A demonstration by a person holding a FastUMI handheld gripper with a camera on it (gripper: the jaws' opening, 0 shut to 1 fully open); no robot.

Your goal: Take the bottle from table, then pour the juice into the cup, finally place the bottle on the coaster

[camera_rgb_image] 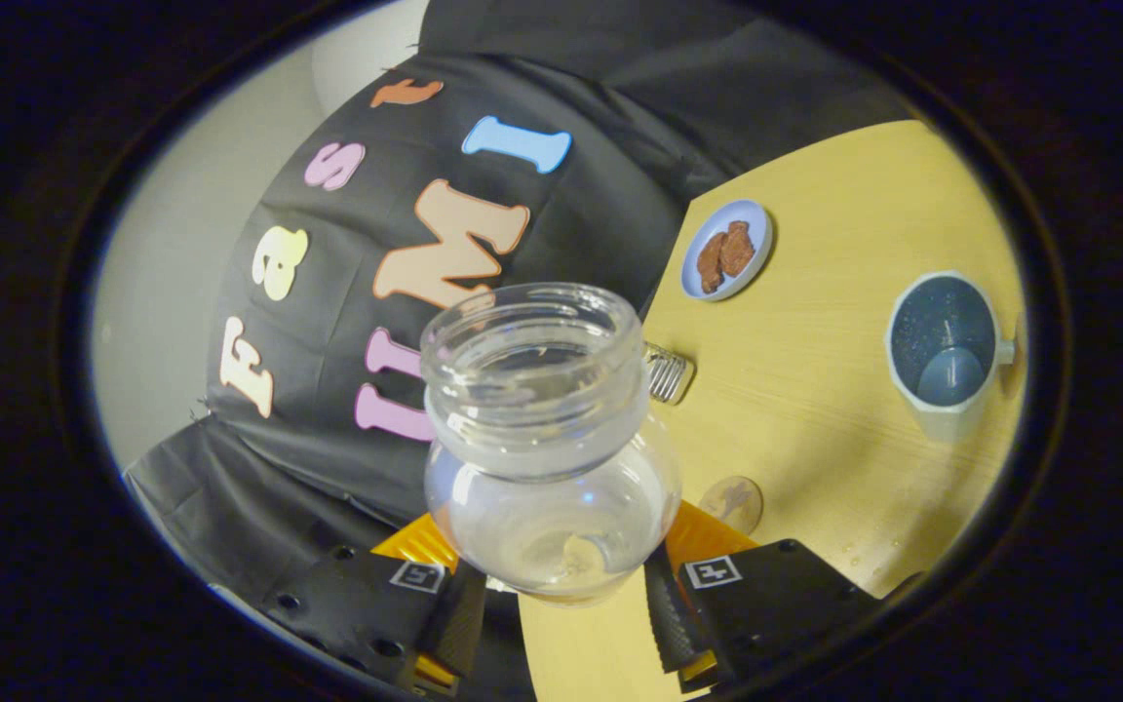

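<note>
**Bottle held tilted between the fingers, cup across the desk**

The gripper (561,595) has both fingers pressed against the round belly of a clear glass bottle (547,458), one on each side, so the bottle is clamped between them. The bottle is open at the top, its wide threaded mouth facing the camera, and a little clear liquid sits in the bottom of its body. The whole view is rolled, so the wooden desk (815,390) slopes steeply across the scene.

Beyond the bottle, toward the far side edge of the desk, stands a light cup (947,356) with a dark inside and a small handle; its opening is visible and it stands well apart from the bottle. Near the desk's back edge, by the black cloth wall, lies a small pale blue plate (752,219) carrying brown food pieces (725,255). Just behind the bottle's neck a small ridged metal cap (669,375) rests on the desk. A round translucent coaster (731,503) lies on the desk just beside the bottle's body, close ahead of the fingers
</note>
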